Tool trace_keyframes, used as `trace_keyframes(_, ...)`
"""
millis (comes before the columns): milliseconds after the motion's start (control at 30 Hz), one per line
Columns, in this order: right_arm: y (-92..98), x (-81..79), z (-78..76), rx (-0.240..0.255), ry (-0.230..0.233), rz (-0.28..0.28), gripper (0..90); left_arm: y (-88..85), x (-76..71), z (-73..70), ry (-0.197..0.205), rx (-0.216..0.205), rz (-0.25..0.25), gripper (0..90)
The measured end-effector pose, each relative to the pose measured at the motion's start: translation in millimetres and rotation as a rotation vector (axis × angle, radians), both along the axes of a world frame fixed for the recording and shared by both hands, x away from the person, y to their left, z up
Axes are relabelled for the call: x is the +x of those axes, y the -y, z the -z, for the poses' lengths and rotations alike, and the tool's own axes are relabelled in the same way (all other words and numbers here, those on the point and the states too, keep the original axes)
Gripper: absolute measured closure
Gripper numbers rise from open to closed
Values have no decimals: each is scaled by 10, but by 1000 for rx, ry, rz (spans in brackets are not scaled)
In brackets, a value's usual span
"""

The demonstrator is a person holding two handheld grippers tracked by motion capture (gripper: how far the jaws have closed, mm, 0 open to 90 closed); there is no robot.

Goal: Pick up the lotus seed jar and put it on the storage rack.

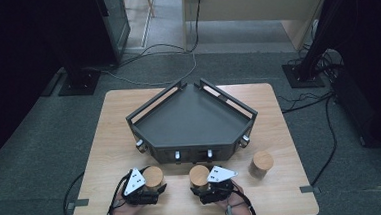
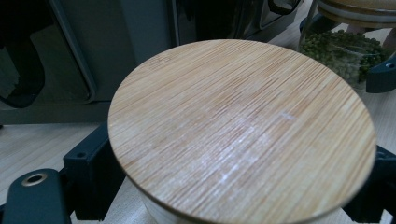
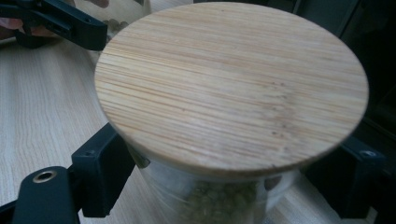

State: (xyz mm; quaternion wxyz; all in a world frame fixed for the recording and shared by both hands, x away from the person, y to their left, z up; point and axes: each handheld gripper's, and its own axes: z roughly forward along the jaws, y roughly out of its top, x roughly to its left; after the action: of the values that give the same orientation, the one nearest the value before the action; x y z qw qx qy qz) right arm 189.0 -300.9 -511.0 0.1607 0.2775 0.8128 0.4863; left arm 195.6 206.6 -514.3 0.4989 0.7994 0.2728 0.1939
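Observation:
Three glass jars with round bamboo lids stand on the wooden table (image 1: 105, 142). My left gripper (image 1: 151, 186) is shut on the left jar (image 1: 153, 176), whose lid (image 2: 243, 126) hides most of the glass; one black finger (image 2: 91, 175) sits at its side. On the middle jar (image 1: 199, 175) my right gripper (image 1: 203, 184) is shut. This jar holds green beans (image 3: 219, 200), and a finger (image 3: 102, 172) presses on the glass under the lid (image 3: 233, 84). The third jar (image 1: 260, 164) stands alone to the right.
A dark grey five-sided tray (image 1: 189, 122) with raised rails and small knobs on its front stands mid-table, just beyond the jars. Black stand bases and cables lie on the floor past the table's far corners. The bean jar (image 2: 345, 49) also appears in the left gripper view.

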Motion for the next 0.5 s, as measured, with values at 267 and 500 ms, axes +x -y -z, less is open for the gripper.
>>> trace_keyframes(267,2,3,0,1,0,-2,155,5,-1,-5,1,5,1,115)
trace_keyframes(500,10,37,-5,2,-12,-9,155,6,-1,-5,1,6,1,115)
